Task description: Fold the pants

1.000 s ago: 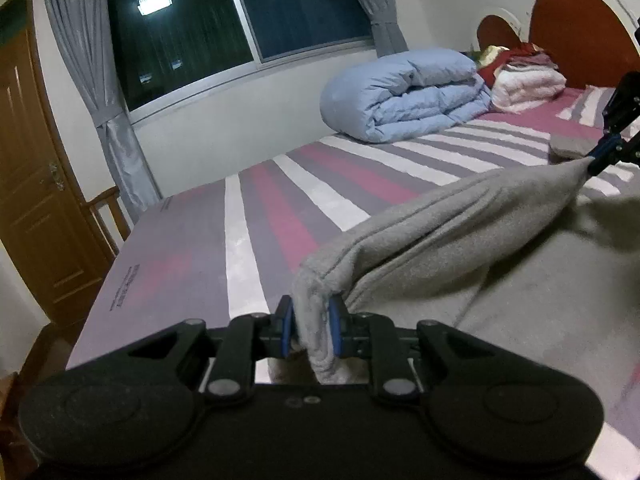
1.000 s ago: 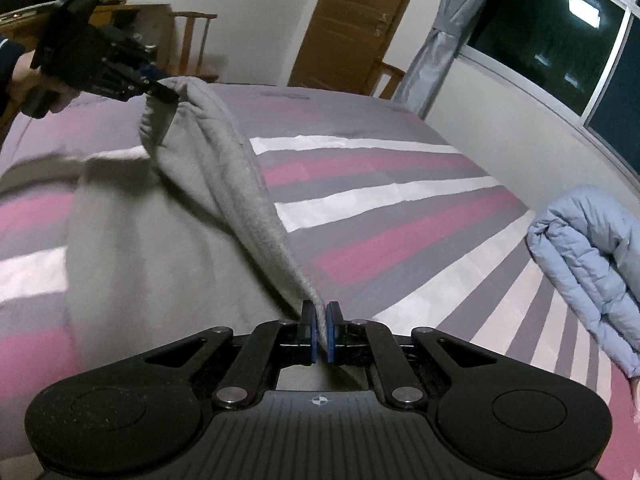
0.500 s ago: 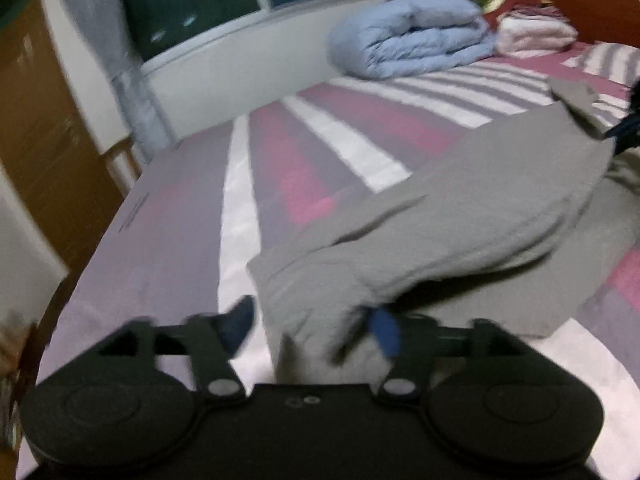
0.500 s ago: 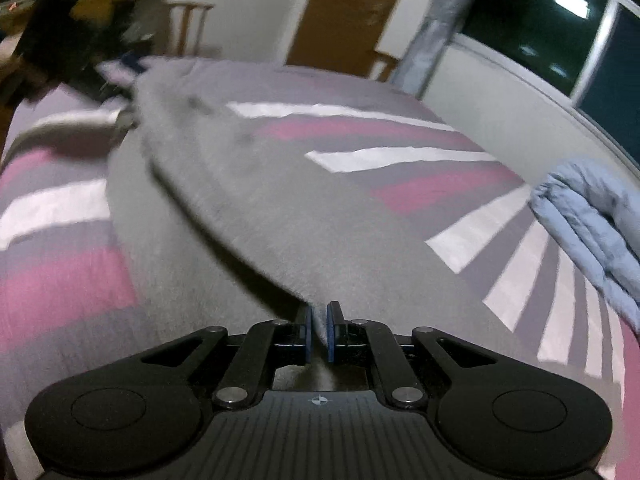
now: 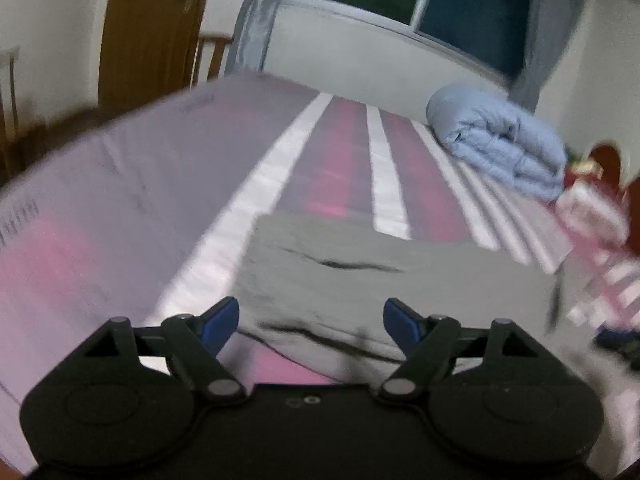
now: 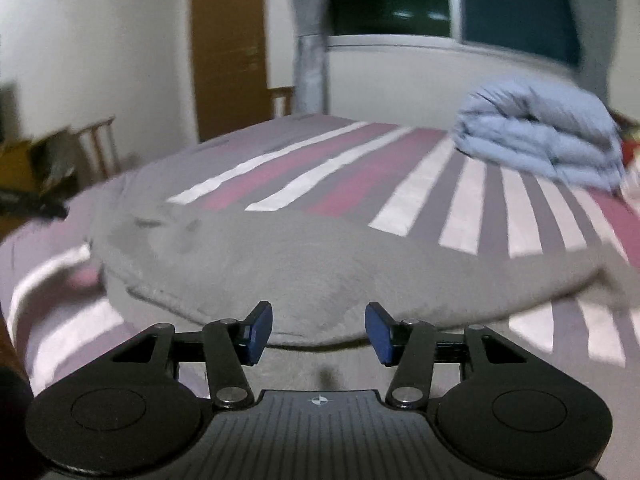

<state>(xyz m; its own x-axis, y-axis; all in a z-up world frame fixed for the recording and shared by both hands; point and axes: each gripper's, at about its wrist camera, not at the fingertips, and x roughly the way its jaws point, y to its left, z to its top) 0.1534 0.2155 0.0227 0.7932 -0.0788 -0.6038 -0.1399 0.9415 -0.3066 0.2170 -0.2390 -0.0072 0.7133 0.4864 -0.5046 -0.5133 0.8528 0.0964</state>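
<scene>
The grey pants (image 5: 380, 272) lie folded over flat on the striped bed (image 5: 120, 208). My left gripper (image 5: 311, 320) is open just above their near edge, and its blue pads (image 5: 222, 322) touch no cloth. In the right wrist view the pants (image 6: 320, 260) stretch across the bed (image 6: 460, 208) as a wide grey band. My right gripper (image 6: 319, 332) hangs over their near fold with its jaws opening; nothing is pinched between them. A dark blur at the far left there is the left gripper (image 6: 32, 204).
A folded light-blue duvet (image 5: 500, 152) lies at the far side of the bed under the window (image 6: 400, 0). A brown door (image 6: 228, 48) and wooden chairs (image 6: 96, 148) stand beyond the bed's foot. A pile of bedding (image 5: 588, 208) sits by the headboard.
Both grippers have let go of the pants. The raised fold has dropped flat onto the lower layer. Both grippers pulled back and rolled, so the views now face the window.
</scene>
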